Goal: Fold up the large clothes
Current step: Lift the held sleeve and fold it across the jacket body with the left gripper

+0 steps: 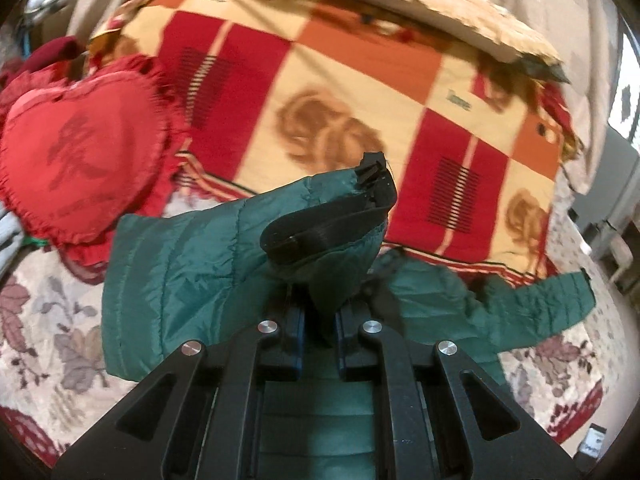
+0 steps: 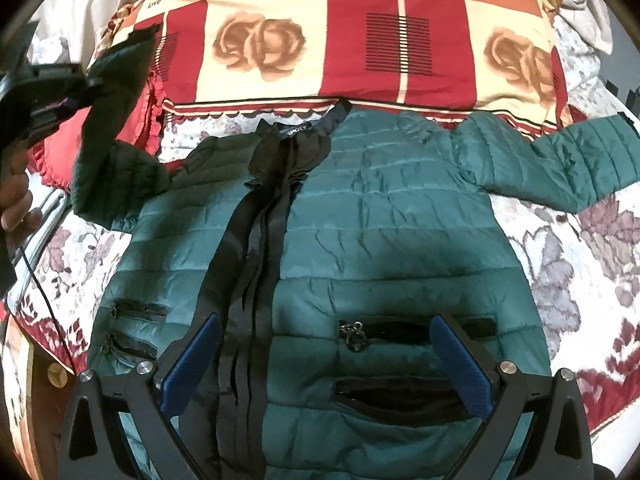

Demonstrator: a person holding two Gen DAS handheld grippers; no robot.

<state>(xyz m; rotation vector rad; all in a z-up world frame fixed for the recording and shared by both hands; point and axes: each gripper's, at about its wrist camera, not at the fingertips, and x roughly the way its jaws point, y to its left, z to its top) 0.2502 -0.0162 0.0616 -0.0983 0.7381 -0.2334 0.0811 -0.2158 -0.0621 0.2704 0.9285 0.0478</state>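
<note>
A dark green quilted jacket (image 2: 380,216) lies front-up on the bed, with its black zip strip (image 2: 256,248) running down the middle. My left gripper (image 1: 320,316) is shut on the jacket's left sleeve (image 1: 192,248). The sleeve is lifted off the bed, and its black-trimmed cuff (image 1: 372,180) sticks up past the fingers. In the right wrist view, the left gripper (image 2: 52,88) appears at the upper left, held by a hand (image 2: 16,204). My right gripper (image 2: 326,360) hovers open over the jacket's lower front near the pocket zips, with nothing between its blue pads (image 2: 460,364). The other sleeve (image 2: 560,160) lies spread out to the right.
A folded quilt (image 2: 320,40) in red, cream and orange checks with rose prints lies beyond the collar. A red heart-shaped cushion (image 1: 76,152) sits at the left. The floral bed sheet (image 2: 580,248) shows on both sides of the jacket. A thin black cable (image 2: 40,280) hangs at the left.
</note>
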